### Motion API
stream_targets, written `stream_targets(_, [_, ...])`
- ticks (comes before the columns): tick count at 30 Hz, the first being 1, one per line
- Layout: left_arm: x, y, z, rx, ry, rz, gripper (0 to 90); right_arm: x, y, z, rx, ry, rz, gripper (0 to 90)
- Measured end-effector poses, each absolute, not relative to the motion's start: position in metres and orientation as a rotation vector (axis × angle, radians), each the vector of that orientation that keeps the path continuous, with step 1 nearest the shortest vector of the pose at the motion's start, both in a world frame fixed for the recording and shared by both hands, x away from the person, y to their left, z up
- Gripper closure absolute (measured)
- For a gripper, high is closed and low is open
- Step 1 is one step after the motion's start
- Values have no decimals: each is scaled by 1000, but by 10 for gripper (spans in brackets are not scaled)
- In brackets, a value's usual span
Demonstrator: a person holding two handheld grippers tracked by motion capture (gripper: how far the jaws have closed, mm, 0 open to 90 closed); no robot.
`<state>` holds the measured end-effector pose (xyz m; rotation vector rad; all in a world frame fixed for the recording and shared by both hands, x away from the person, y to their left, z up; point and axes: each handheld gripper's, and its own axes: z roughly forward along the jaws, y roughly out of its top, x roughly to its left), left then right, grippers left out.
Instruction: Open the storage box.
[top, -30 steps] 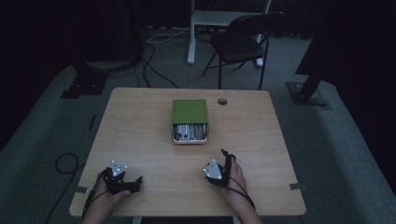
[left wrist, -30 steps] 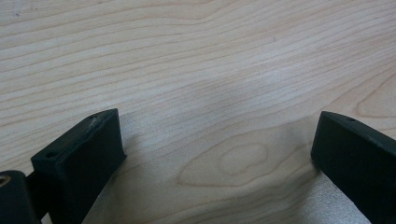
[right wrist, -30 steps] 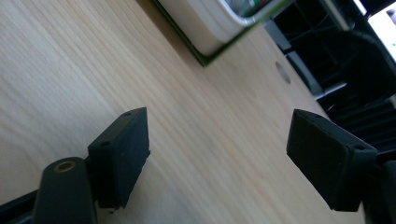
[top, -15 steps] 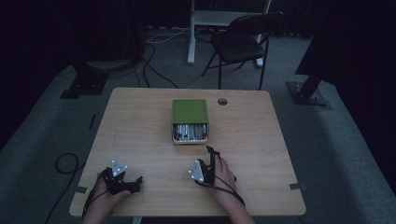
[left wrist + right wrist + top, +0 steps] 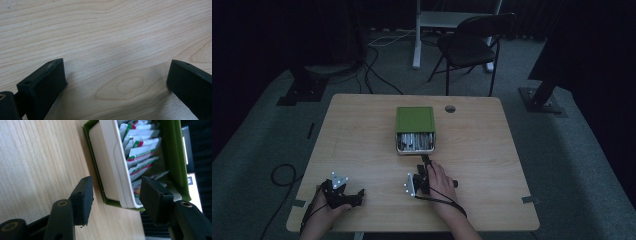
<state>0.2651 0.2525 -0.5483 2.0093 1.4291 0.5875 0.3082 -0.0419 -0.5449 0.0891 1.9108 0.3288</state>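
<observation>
A green box (image 5: 414,119) lies mid-table, its white inner tray (image 5: 415,142) slid out toward me and packed with several sachets. In the right gripper view the tray (image 5: 110,162) and its red-and-green printed sachets (image 5: 140,152) loom just past the jaws. My right gripper (image 5: 426,160) points at the tray's front edge. Its jaws (image 5: 116,197) have just been closing and stand half apart, with the tray's corner seen in the gap and neither pad touching it. My left gripper (image 5: 359,193) rests at the front left, open (image 5: 115,80) over bare wood.
The wooden table (image 5: 492,150) has a round cable hole (image 5: 450,108) right of the box. Behind it stand a folding chair (image 5: 472,45) and a white desk leg (image 5: 417,35). Cables trail over the carpet at the left (image 5: 282,175).
My right hand has moved left and forward to the box's open end, and its jaws have narrowed. The left hand and the box have stayed put.
</observation>
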Motion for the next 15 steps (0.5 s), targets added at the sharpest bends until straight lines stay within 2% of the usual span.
stream_targets(15, [265,252,-548,2009,1429,587,29,324,-32,-555,-40,1866,182,482])
